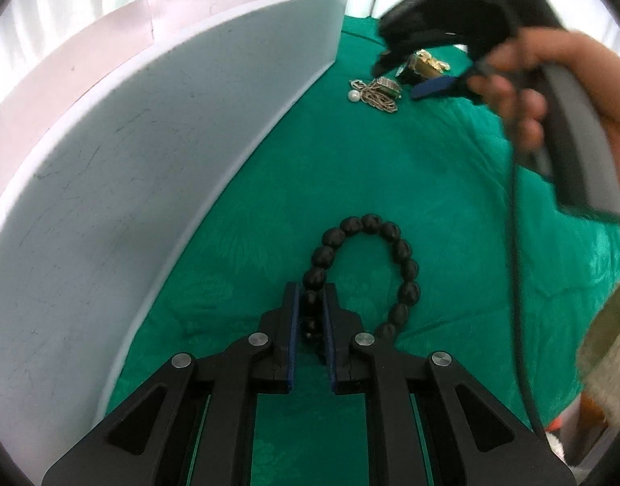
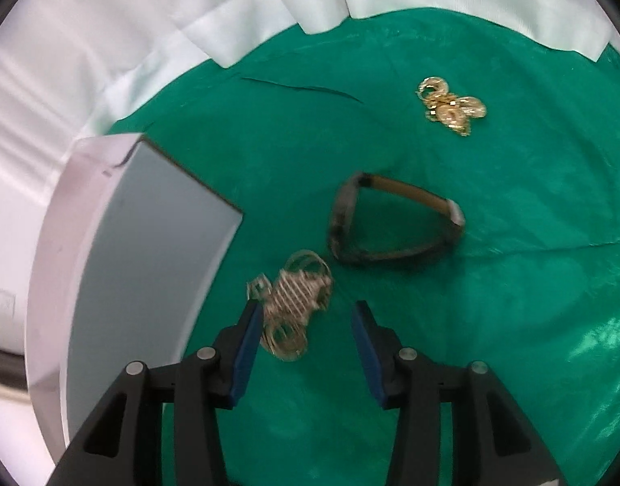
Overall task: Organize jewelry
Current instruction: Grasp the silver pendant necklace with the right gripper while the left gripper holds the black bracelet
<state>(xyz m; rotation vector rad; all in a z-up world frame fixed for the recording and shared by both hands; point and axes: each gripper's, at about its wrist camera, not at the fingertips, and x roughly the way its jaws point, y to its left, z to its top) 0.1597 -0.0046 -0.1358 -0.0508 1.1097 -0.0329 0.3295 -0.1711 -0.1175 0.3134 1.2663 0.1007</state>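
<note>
The left gripper point(image 1: 310, 303) has its jaws closed on one end of a bracelet of round black beads point(image 1: 391, 251); a few beads sit pinched between the blue pads, and the rest of the loop curls ahead of the jaws and back round to their right, lying on the green cloth point(image 1: 391, 162) that covers the desk. Just to the left of these jaws stands the tall wall of a white box point(image 1: 148, 162), its pale pink top edge showing behind.

Further ahead and to the right, in the left wrist view, the right gripper point(image 1: 395, 77) hangs over a small heap of jewelry, held by a hand point(image 1: 520, 89) whose fingers wrap the grey handle; this part is blurred.

The right gripper's jaws stand apart with nothing pressed between the pads. A tangle of silver chain with a coiled pendant point(image 2: 298, 303) lies on the cloth just ahead of them, beside the left pad; whether that pad touches it I cannot tell. Beyond the chain, ahead and slightly right, rests a dark watch with a tan-lined strap point(image 2: 395, 222) forming a loop. Well past it, further right, lies a cluster of gold pieces point(image 2: 452, 105). The white box corner is to the left of these jaws, and white cloth point(image 2: 188, 20) hangs behind the desk.
</note>
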